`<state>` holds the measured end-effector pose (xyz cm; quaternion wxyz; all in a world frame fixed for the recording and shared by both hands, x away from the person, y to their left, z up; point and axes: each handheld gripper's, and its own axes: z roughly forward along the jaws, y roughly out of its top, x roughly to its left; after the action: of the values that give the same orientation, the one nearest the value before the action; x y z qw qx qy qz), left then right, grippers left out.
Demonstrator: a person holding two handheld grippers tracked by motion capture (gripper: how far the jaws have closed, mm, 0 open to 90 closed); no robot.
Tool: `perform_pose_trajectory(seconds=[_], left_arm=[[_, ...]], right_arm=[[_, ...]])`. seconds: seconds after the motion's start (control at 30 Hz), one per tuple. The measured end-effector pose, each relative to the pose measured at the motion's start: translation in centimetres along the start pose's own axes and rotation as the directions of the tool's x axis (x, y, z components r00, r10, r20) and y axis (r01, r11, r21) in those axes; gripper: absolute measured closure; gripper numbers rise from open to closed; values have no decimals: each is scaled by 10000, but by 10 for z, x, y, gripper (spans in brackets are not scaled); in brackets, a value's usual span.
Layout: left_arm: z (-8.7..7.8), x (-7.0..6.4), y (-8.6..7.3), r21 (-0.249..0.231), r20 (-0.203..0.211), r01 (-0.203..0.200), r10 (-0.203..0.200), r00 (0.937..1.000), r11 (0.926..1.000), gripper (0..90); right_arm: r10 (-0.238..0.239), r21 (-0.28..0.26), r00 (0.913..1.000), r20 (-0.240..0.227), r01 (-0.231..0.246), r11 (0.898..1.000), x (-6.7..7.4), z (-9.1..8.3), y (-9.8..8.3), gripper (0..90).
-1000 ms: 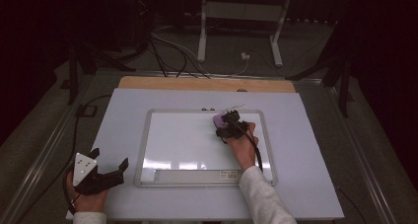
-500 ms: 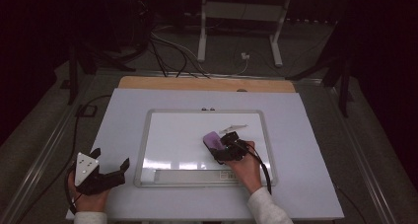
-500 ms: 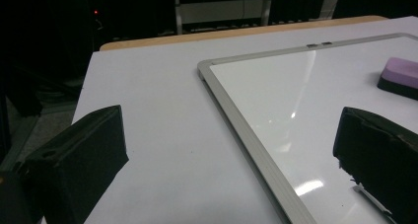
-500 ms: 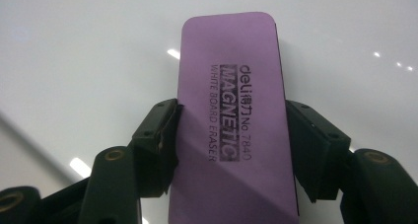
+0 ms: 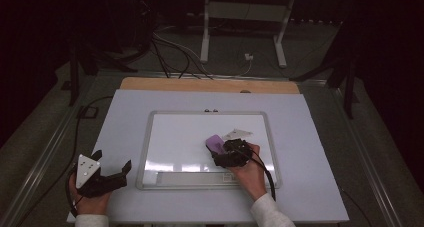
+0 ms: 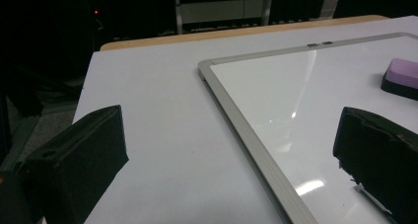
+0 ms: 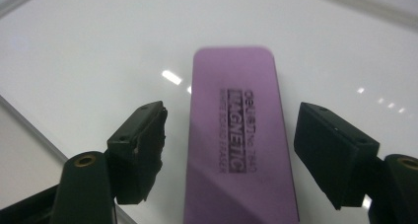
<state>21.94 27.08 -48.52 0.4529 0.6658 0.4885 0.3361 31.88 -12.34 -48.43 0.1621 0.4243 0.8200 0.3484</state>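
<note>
Item: purple eraser (image 7: 239,140), flat block, printed "MAGNETIC" on its top face. Location: lying on the whiteboard (image 5: 175,137), right of the board's middle, toward its near edge.

Item: right tongs (image 7: 231,155), held in the person's right hand (image 5: 250,173). Jaws have just been opening and now stand spread, one on each side of the eraser, a clear gap between each pad and the block's long edges.

Item: left tongs (image 6: 229,155), held in the left hand (image 5: 90,202) at the near left corner of the white surface (image 5: 310,137), just left of the whiteboard's frame. Jaws spread wide, nothing between them.

Item: whiteboard, silver-framed, lying flat at the middle of the surface.
</note>
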Motion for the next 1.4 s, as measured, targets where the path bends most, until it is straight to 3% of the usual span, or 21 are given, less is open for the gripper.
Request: perform_pose_trajectory(seconds=[0.13,0.37,0.53,0.9,1.0,1.1,1.23,1.4], left_arm=[[0,1,0,1,11,17,-17,10000,10000,7],[0,0,0,-1,5,-3,3,10000,10000,7],[0,-1,0,46,22,-43,43,10000,10000,7],[1,0,0,30,38,3,-3,10000,10000,7],[1,-1,0,0,36,13,-13,10000,10000,7],[1,0,0,-11,31,49,-49,10000,10000,7],[0,1,0,-16,18,44,-44,10000,10000,7],[0,0,0,-12,22,39,-39,10000,10000,7]], right_arm=[[-291,-404,9995,-86,287,9988,5,-6,0,301],[-523,-31,9984,-232,523,9986,7,1,-5,316],[-609,-47,9980,-194,608,9981,7,1,-6,330],[-559,82,9983,158,557,9984,-2,2,-4,323],[-607,236,9971,461,597,9979,-4,5,-4,323],[-448,407,9973,584,425,9983,-7,7,-4,382],[-571,329,9925,1081,538,9980,-7,6,-3,628],[-466,88,9914,1221,458,9989,-9,-2,-1,637]])
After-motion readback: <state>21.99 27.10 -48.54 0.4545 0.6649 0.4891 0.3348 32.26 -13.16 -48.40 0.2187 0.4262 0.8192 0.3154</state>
